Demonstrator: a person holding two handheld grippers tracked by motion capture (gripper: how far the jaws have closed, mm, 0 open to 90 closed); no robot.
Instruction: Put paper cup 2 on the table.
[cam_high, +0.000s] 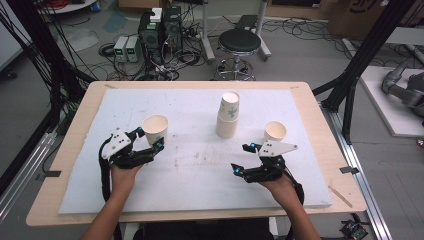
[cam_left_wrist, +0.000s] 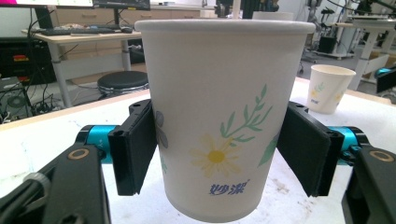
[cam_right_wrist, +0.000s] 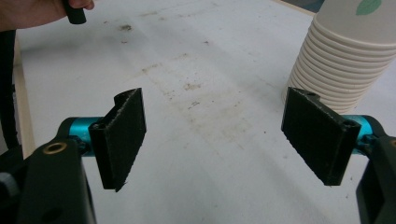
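A person at a wooden table (cam_high: 75, 120) covered by a white mat (cam_high: 200, 180) brackets a flowered paper cup (cam_high: 155, 129) with the left gripper (cam_high: 148, 141), the cup standing upright toward the mat's left edge. In the left gripper view the cup (cam_left_wrist: 219, 121) sits between the two black pads (cam_left_wrist: 135, 149), which stand beside its walls with a sliver of gap on each side; the jaws are spread and have not yet closed on it. The right gripper (cam_high: 243, 158) hangs empty over the mat near the front edge, its jaws wide apart, pointed toward a stack of nested cups (cam_high: 228, 116) that stands near the middle, toward the far edge. A third single cup (cam_high: 275, 132) stands near the right edge, just beyond the right gripper.

The thin paper wall is the likely weak point: a hard squeeze could buckle the cup out of round, while a light or uneven one could let it slip or tip when raised. The pads meet the cup around mid-height, so a skewed closure might nudge it sideways across the mat. If the right gripper reaches for the stack (cam_right_wrist: 345, 60), a loose hold may pull off several nested cups at once, or topple the column.
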